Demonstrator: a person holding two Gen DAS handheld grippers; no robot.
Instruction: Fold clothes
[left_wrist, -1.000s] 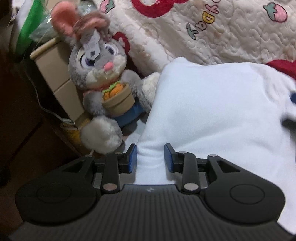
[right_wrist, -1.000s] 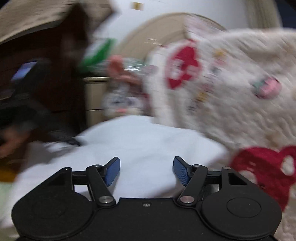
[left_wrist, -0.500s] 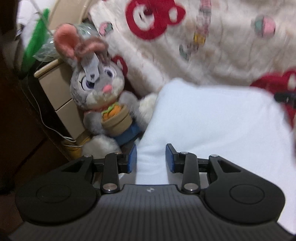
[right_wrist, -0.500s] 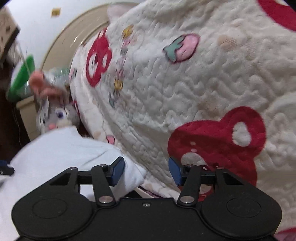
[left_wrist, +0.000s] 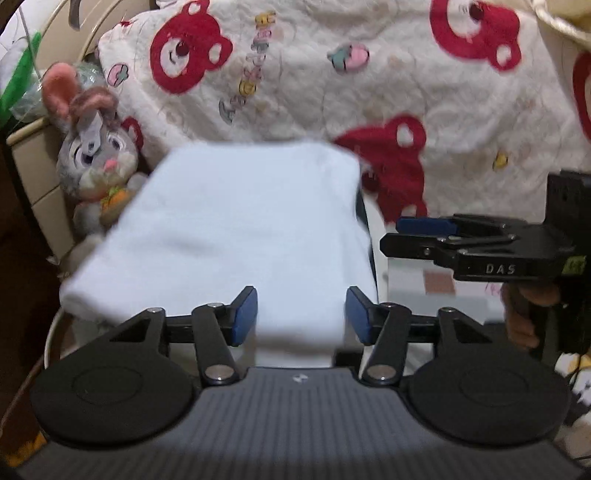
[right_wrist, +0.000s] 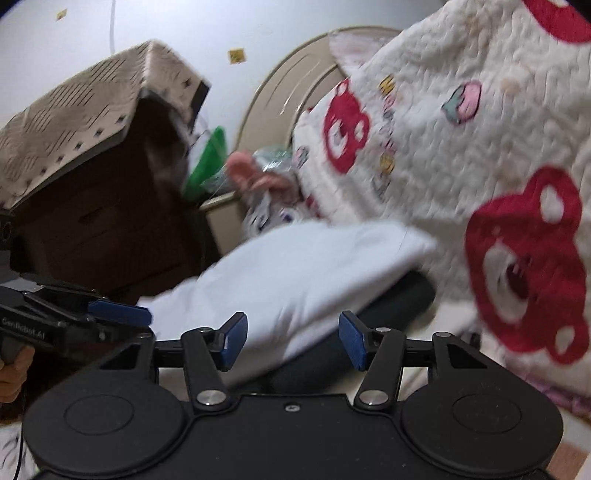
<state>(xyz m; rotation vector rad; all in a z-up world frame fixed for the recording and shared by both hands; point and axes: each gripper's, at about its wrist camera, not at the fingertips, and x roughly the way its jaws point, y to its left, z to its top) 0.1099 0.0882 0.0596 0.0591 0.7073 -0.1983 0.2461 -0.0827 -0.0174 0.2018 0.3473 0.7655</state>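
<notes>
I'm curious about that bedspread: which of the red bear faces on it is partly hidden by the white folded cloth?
The red bear at the white folded cloth's far right corner; the other bears sit higher on the bedspread, fully uncovered.

Smooth white cloth garment (left_wrist: 236, 229), textured quilted blanket (left_wrist: 424, 85), fuzzy plush rabbit (left_wrist: 96, 162)

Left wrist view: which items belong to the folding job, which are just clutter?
Job: white garment, left tool, right tool.
Clutter: plush rabbit, bear quilt, beige drawers, green bag.
</notes>
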